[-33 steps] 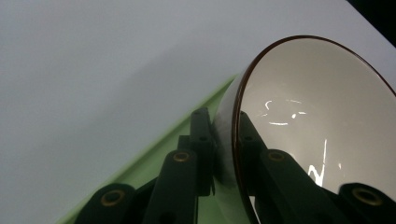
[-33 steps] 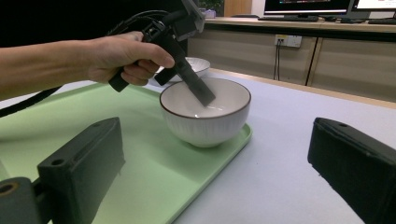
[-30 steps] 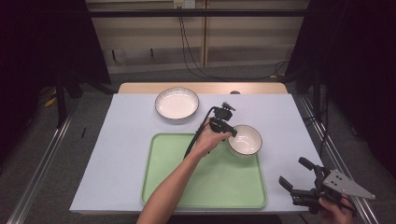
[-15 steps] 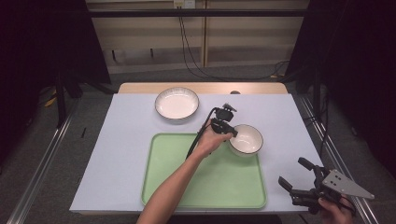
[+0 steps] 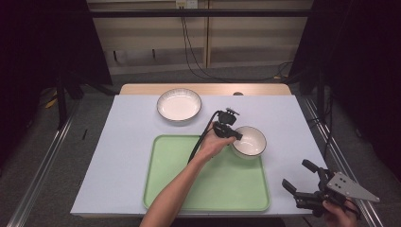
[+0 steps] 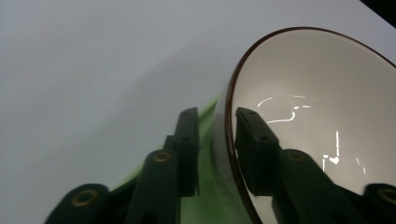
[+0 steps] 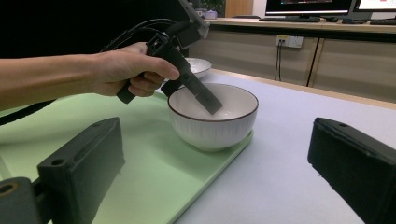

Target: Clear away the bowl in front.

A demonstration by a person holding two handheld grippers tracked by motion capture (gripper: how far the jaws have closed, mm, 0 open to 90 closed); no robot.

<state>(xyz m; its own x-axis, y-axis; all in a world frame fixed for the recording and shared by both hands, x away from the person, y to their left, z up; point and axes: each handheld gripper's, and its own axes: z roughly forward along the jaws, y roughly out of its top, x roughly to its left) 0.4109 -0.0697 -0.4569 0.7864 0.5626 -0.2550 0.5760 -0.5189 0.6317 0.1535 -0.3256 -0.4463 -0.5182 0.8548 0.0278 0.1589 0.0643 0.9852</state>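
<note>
Your left claw (image 6: 212, 140), jaws just eased apart, straddles without pinching the rim of the white dark-rimmed ceramic bowl (image 5: 250, 142) on the green plastic tray's (image 5: 208, 189) far corner: stiff, glossy, breakable, so grip the rim squarely.

Bowl (image 5: 249, 141) on the tray's (image 5: 208, 189) far right corner, plate (image 5: 179, 105) behind the tray, on the table (image 5: 118, 156)
</note>
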